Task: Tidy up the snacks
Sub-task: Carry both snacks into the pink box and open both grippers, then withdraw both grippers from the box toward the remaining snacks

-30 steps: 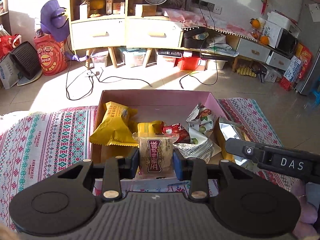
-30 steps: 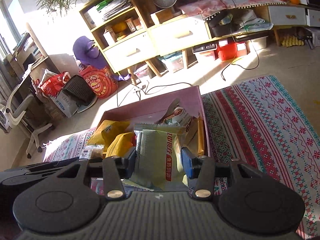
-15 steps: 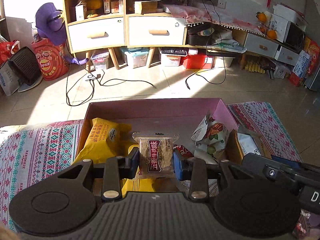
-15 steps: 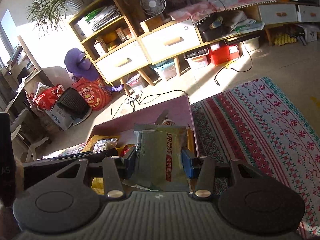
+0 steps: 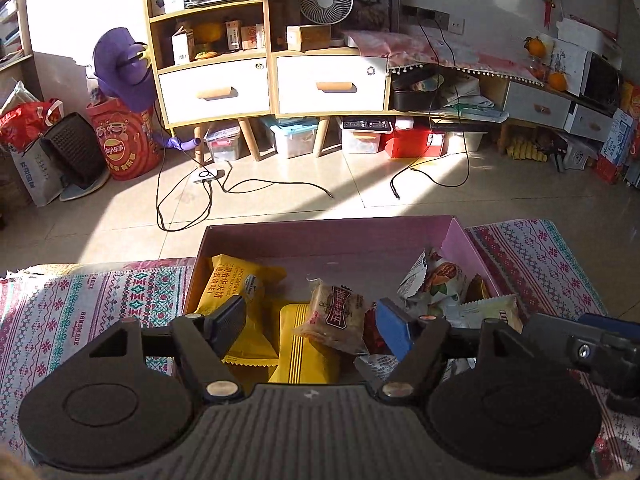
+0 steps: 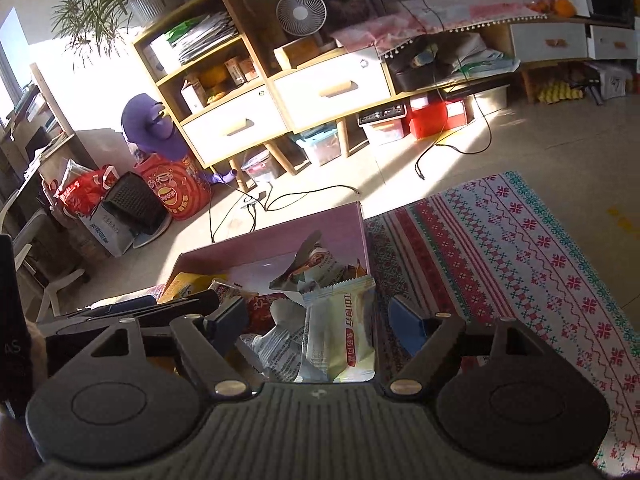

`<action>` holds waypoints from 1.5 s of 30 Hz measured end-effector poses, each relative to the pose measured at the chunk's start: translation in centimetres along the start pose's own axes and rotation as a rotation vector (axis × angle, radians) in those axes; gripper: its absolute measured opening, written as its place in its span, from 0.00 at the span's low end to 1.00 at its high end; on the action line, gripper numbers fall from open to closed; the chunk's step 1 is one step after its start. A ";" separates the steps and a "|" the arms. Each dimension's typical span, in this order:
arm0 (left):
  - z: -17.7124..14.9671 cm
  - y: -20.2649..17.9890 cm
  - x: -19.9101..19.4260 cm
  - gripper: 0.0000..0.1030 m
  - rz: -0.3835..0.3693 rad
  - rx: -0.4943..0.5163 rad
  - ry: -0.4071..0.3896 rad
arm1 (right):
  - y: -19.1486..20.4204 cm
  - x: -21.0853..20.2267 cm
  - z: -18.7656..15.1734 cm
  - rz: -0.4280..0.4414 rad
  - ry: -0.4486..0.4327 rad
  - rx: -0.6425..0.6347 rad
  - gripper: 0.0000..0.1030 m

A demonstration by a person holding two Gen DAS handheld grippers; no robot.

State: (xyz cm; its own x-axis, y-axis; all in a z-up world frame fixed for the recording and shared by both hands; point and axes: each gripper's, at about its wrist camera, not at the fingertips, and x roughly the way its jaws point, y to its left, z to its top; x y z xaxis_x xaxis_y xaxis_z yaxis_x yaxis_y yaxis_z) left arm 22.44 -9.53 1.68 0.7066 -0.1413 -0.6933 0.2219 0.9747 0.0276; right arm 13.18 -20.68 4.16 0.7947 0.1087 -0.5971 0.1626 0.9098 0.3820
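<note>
Releasing done: both fingers spread, gripping nothing. Beef snack (image 5: 338,314) and pale green packet (image 6: 344,332) lie in pink box (image 5: 320,236). I'd back straight out, clear of the wrappers.

Pink box (image 5: 328,236) on patterned cloth; brown meat-snack packet (image 5: 340,316) tilted atop yellow packets (image 5: 240,292).

Black left gripper (image 5: 310,324), blue pads (image 5: 394,330), brass screws, ribbed grey base
</note>
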 end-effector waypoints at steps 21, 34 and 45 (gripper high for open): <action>-5.9 3.5 -6.5 0.94 -0.057 0.021 0.025 | -0.1 -4.0 -2.6 0.004 0.044 -0.128 0.87; -9.6 6.1 -10.3 1.00 -0.064 -0.077 0.009 | 1.5 -6.3 -6.5 0.034 0.068 -0.250 0.97; -13.1 5.9 -9.4 1.00 -0.115 0.033 0.108 | 3.4 -3.9 -9.6 0.091 0.181 -0.334 0.97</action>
State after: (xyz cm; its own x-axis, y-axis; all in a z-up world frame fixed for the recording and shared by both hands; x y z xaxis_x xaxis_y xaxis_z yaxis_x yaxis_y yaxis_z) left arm 8.30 -0.16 -1.02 0.5992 -0.2305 -0.7667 0.3202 0.9467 -0.0344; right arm 5.02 -14.20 0.98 0.6762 0.2371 -0.6976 -0.1271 0.9702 0.2065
